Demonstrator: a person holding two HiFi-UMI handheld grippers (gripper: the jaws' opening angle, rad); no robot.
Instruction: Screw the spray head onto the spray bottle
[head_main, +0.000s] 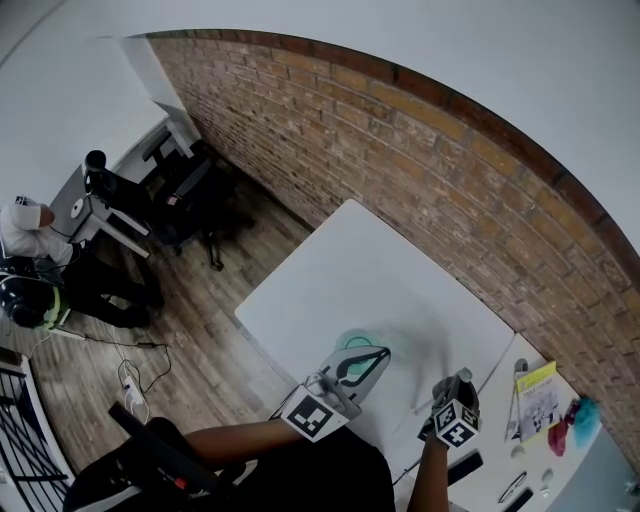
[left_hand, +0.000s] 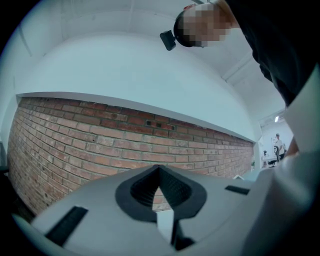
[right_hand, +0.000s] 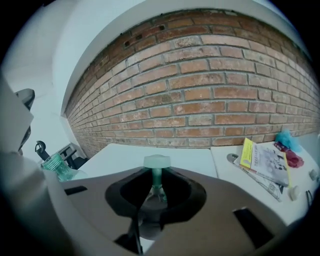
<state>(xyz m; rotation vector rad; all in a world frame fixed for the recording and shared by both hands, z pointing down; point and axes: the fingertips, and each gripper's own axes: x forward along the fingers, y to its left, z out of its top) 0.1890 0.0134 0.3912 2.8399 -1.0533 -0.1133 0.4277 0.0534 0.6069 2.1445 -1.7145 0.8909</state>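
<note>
Right gripper (right_hand: 157, 176) pinches the spray head (right_hand: 157, 161) at its neck (stem near upright); spray bottle (head_main: 357, 345) stands left of it, lower centre in head view, just beyond the closed, empty left gripper (left_hand: 159, 172).

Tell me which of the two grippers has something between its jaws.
The right gripper: a pale green spray head is gripped between its jaws. The left gripper has its jaws shut together with nothing between them.

Spray bottle (head_main: 356, 345) on table (head_main: 350, 260), near front. Spray head (right_hand: 156, 165) right of it. Brick wall (head_main: 420, 150) behind table. Booklet (head_main: 537, 396) on side table (head_main: 495, 430), far right.
</note>
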